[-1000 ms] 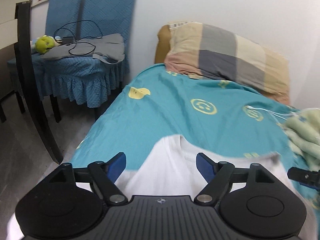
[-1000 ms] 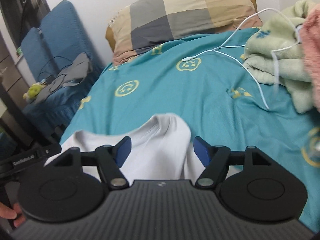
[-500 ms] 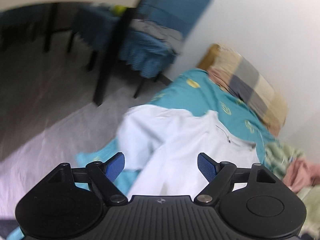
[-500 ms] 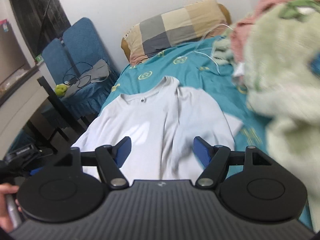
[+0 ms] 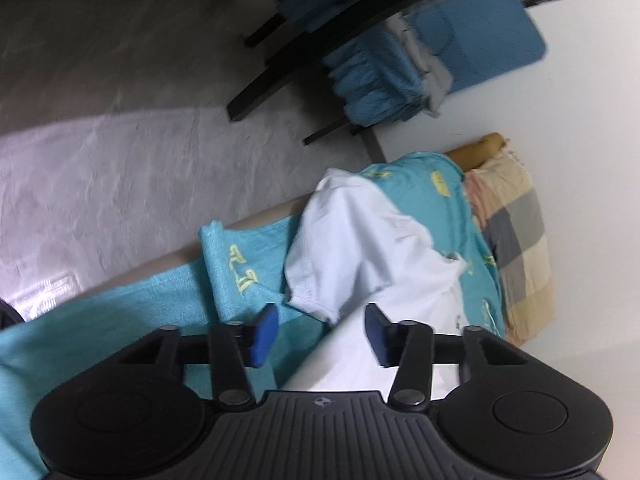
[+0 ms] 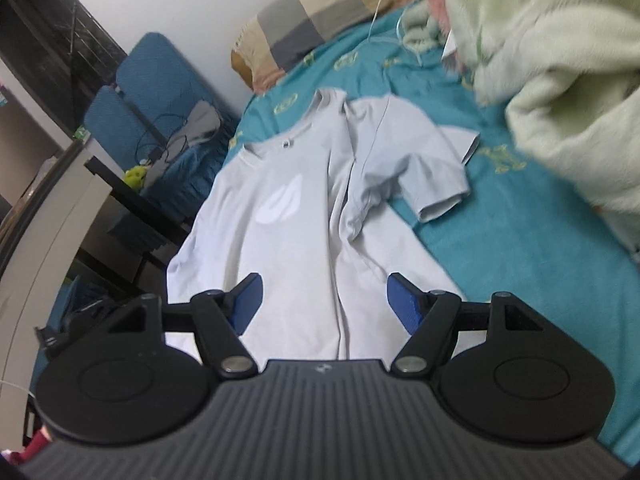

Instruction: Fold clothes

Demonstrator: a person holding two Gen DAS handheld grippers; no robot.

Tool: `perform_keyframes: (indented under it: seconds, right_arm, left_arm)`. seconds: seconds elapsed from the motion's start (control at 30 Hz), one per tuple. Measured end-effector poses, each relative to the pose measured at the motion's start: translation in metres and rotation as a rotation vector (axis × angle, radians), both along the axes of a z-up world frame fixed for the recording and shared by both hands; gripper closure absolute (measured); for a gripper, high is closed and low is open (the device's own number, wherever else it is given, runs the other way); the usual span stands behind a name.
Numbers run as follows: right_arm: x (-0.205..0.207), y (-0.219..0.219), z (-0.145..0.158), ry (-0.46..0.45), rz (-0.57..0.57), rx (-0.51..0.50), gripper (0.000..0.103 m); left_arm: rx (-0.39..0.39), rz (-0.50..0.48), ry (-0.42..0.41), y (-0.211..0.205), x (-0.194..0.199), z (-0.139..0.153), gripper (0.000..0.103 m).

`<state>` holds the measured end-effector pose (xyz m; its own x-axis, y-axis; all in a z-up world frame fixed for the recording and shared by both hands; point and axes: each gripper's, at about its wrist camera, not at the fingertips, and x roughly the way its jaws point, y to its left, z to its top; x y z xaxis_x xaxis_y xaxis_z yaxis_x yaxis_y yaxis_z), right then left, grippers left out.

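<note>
A white T-shirt (image 6: 304, 208) lies spread on the teal bed cover (image 6: 512, 240), collar towards the pillow, with a crease down its middle and its right sleeve (image 6: 436, 192) bunched. My right gripper (image 6: 326, 300) is open and empty above the shirt's lower part. In the left wrist view the shirt's left sleeve (image 5: 340, 248) lies at the bed's edge. My left gripper (image 5: 322, 334) is open and empty, just short of the sleeve's hem.
A checked pillow (image 6: 320, 12) lies at the head of the bed. A pale green blanket (image 6: 560, 80) is heaped at the right. Blue-covered chairs (image 6: 160, 96) and a dark table (image 5: 320, 24) stand beside the bed. Grey floor (image 5: 120, 140) lies past the bed's edge.
Both grippers have pulled back from the collar end and tilted. The whole shirt now shows to the right one, and the left one has swung to the shirt's left sleeve at the bed's edge.
</note>
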<state>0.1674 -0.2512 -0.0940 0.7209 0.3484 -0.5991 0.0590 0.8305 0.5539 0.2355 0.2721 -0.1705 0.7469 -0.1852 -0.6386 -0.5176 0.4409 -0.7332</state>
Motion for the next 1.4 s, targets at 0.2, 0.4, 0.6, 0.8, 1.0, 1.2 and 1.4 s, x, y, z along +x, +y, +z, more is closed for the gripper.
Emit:
perform_keyframes:
  seconds: [0.2, 0.4, 0.6, 0.8, 1.0, 1.2, 1.4]
  right_arm:
    - [0.025, 0.006, -0.021, 0.032, 0.026, -0.021, 0.032]
    - [0.038, 0.005, -0.035, 0.074, 0.019, -0.002, 0.032]
    - [0.035, 0.006, -0.035, 0.071, 0.005, -0.023, 0.032]
    - [0.035, 0.005, -0.034, 0.063, -0.014, -0.061, 0.032]
    - [0.038, 0.011, -0.031, 0.051, 0.001, -0.098, 0.032]
    - [0.03, 0.01, -0.021, 0.022, 0.036, -0.09, 0.032]
    - [0.009, 0.001, -0.007, -0.012, 0.042, -0.064, 0.032]
  left_arm:
    - [0.014, 0.009, -0.008, -0.004, 0.026, -0.022, 0.086]
    - [0.075, 0.068, -0.097, 0.014, 0.033, 0.01, 0.094]
    - [0.449, 0.077, -0.059, 0.036, 0.051, 0.047, 0.095]
    - [0.481, 0.065, 0.078, 0.043, 0.058, 0.015, 0.094]
    - [0.422, -0.071, 0.116, 0.035, 0.02, 0.027, 0.079]
    - [0.43, -0.306, 0.183, -0.004, -0.057, 0.062, 0.062]
    - [0.455, -0.594, 0.395, -0.056, -0.136, 0.068, 0.048]
